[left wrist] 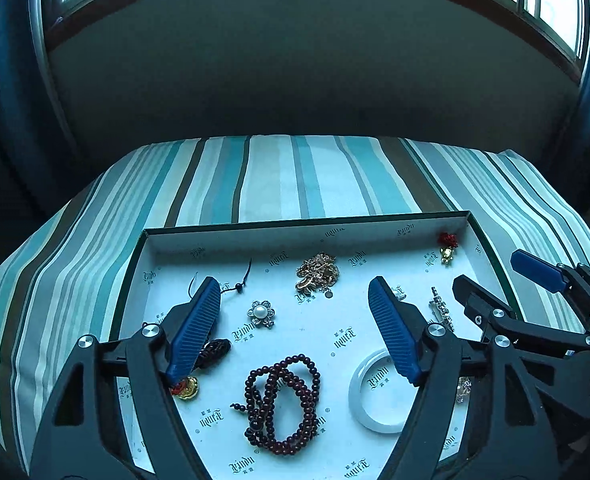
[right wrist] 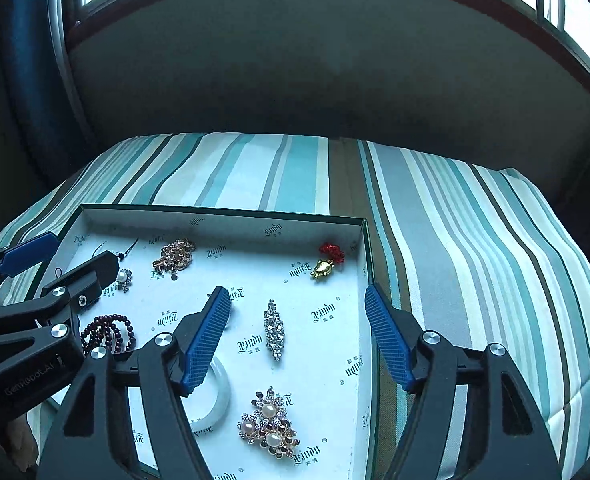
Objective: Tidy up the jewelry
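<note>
**Both grippers spread wide above the jewelry tray**

The left gripper (left wrist: 295, 320) is seen released, nothing caught between its blue fingers (left wrist: 197, 328). Just beyond the gap, a pearl flower brooch (left wrist: 261, 313) is spotted, and farther ahead a tangled gold chain (left wrist: 317, 272). Nearer than the fingertips, a dark red bead necklace (left wrist: 283, 400) is coiled, with a white bangle (left wrist: 375, 390) lying partly under the right-hand finger. A gold charm (left wrist: 186, 388) is half hidden beneath the left-hand finger.

The right gripper (right wrist: 299, 334) is likewise held apart and empty. Between its fingers (right wrist: 211, 336) a rhinestone clip (right wrist: 275, 330) is framed, and a pearl cluster brooch (right wrist: 270, 424) is found closer in. Far ahead, a gold turtle charm with red cord (right wrist: 323, 268) is tucked in the tray's corner. Everything is kept inside the white-lined tray (right wrist: 223, 222), which is set on a striped cloth (right wrist: 475, 260).
</note>
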`<state>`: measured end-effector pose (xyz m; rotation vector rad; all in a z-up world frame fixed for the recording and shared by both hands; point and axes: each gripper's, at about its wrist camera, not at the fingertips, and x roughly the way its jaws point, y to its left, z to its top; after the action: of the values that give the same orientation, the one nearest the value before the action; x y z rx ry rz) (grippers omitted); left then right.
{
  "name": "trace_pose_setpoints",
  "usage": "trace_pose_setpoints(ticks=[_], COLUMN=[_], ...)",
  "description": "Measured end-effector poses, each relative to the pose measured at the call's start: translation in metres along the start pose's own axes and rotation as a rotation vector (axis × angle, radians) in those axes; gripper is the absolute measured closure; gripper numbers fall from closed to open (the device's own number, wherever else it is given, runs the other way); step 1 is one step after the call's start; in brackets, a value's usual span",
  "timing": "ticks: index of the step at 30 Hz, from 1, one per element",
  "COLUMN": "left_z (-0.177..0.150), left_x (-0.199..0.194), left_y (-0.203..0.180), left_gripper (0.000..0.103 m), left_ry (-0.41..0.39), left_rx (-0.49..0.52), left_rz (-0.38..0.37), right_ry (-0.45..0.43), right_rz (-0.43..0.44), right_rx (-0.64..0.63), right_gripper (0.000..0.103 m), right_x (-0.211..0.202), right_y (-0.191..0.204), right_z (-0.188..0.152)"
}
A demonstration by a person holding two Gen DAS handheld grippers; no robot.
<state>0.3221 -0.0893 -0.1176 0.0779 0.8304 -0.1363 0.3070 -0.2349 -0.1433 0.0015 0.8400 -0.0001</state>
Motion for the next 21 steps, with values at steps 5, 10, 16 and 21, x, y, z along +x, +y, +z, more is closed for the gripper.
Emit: trace_pose_setpoints(ticks=[5,10,16,21], left_z=[-0.023,-0.043,-0.061,-0.073], left_x=[-0.045,-0.09,-0.14,-0.171], left_y=[0.01,0.019,0.028,0.028], left_gripper=[0.019,0.014,0.012,0.012], left_ry=[-0.047,-0.088,-0.147,-0.183], left_rx=[-0.025,-0.051,-0.071,-0.077], left_rz=[0.017,0.039,0.044,0.043], right_ry=[-0.047,-0.095,-0.154,-0.197], right_rz=[-0.013,-0.01,-0.004,-0.003], right_rx=[0.009,0.0,-0.033,-0.039], right_gripper=[0.028,0.028,0.027,0.027], right_x=[-0.044,-0.087,-0.133,-0.161], right_y=[0.01,0.025,0.037,0.041], right_z=[-0.023,-0.042,-0.056,-0.064])
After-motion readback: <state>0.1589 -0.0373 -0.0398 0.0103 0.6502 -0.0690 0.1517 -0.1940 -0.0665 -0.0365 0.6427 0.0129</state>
